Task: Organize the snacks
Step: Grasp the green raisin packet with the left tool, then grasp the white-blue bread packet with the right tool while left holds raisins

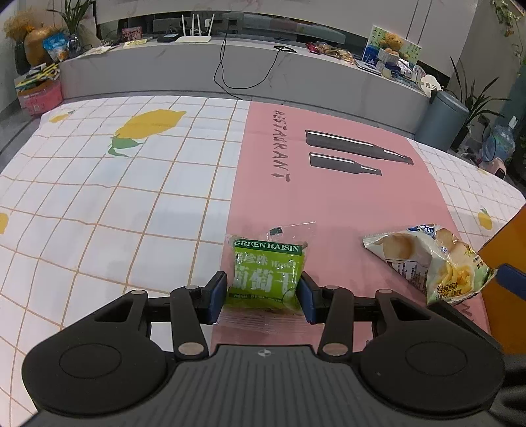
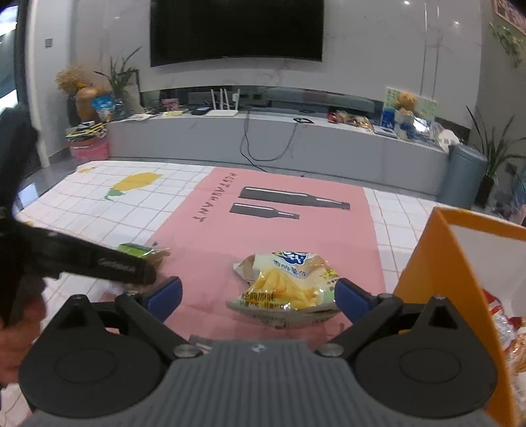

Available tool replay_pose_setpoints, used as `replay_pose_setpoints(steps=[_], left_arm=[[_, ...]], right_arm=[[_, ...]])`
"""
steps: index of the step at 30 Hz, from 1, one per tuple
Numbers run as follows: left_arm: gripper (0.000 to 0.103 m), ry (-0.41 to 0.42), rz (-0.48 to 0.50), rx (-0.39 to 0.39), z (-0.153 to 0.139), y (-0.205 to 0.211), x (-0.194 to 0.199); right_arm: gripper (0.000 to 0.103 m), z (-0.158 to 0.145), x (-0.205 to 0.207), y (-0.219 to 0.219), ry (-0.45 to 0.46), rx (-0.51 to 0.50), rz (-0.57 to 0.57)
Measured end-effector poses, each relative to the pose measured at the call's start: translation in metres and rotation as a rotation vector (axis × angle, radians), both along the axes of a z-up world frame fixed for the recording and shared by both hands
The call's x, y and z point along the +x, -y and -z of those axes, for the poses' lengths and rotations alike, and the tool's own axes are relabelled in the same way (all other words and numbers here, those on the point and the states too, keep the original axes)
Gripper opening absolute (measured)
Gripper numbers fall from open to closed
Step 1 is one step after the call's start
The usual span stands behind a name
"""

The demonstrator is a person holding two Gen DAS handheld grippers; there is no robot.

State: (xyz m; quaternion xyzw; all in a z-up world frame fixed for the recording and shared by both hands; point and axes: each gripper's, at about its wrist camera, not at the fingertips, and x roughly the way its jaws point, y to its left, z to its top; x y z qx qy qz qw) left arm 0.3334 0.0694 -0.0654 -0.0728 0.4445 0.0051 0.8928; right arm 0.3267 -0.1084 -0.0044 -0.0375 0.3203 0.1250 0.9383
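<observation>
Black television (image 2: 236,31) fixed to a pale, glossy wall. Below it, a long grey marble-look console (image 2: 276,144). On the console under the television: white router (image 2: 222,112), black cables trailing down the front. Console's left end: potted plant (image 2: 120,82), pink box (image 2: 89,151) on grey floor. Right end: grey bin (image 2: 462,175), leafy plant (image 2: 493,157).

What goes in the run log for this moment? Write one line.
left tongs: shut on green raisin packet | right tongs: open around fries bag | orange box: right, holds snacks
</observation>
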Motion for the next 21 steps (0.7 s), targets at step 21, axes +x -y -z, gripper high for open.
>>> replay_pose_setpoints(steps=[21], left_arm=[[0.052, 0.004, -0.004, -0.018, 0.002, -0.002, 0.002]], right_arm=[[0.1, 0.049, 0.076, -0.015, -0.036, -0.225, 0.011]])
